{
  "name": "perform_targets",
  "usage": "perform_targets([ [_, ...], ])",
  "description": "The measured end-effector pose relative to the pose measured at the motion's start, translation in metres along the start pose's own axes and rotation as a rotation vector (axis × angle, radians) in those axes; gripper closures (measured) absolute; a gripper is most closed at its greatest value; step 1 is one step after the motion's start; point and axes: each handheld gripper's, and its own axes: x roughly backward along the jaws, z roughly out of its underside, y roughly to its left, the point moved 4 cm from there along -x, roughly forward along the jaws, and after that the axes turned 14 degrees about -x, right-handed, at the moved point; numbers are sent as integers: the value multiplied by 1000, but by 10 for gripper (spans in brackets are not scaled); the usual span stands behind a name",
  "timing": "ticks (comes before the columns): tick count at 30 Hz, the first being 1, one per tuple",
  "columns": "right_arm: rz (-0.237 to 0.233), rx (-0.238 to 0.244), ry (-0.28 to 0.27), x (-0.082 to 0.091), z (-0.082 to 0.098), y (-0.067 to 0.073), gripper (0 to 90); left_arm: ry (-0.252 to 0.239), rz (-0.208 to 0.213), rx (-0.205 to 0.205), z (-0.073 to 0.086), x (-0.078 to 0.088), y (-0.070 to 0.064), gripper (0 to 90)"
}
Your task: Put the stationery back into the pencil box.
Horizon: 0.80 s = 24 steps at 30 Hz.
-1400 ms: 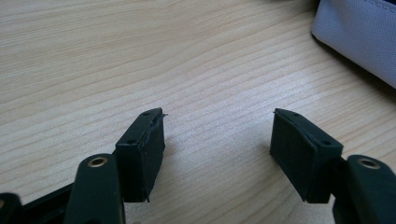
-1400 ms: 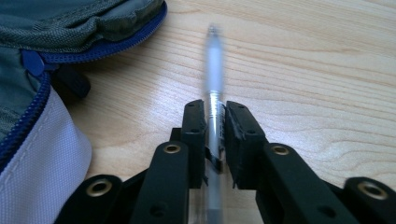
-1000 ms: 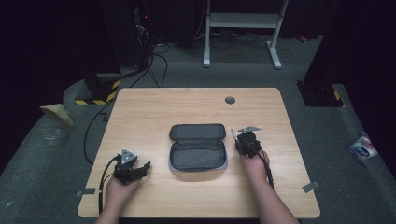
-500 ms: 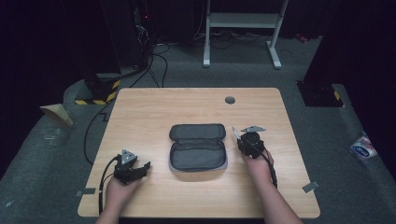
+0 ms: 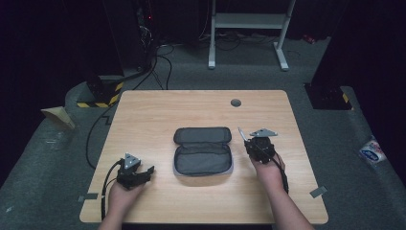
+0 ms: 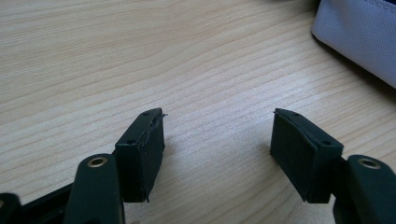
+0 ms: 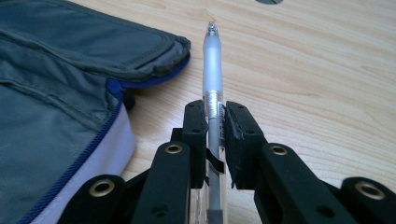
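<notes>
The right tongs (image 7: 215, 126) are clamped on a pen (image 7: 212, 70) — a clear barrel with a frosted grip section, its tip pointing away from the hand. In the right gripper view the two black jaws press the barrel from both sides just behind the frosted part, so the front of the pen sticks out well past the pads. The pen's tip hangs over bare tabletop (image 7: 327, 70), just beside the near corner of an open grey pencil case (image 7: 70, 84) with a blue zip; pen and case do not touch.

In the high view the right tongs (image 5: 248, 140) sit just beside the right edge of the pencil case (image 5: 203, 151), and the pen (image 5: 242, 134) shows as a pale sliver slanting up and left from them towards the case's lid.

The left tongs (image 6: 217, 140) stand wide with only wood grain between the pads — nothing held. They rest low over the tabletop (image 6: 140, 56), and a corner of the case (image 6: 364, 32) shows at the upper right of the left gripper view, apart from the jaws. From above, the left tongs (image 5: 146, 171) lie left of the case, near the front edge.
</notes>
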Motion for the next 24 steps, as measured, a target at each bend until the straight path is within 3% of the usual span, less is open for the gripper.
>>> perform_targets([
  [24, -68, 84, -57, 20, -18, 28, 785, 1, 1, -1, 0, 0, 0, 350],
])
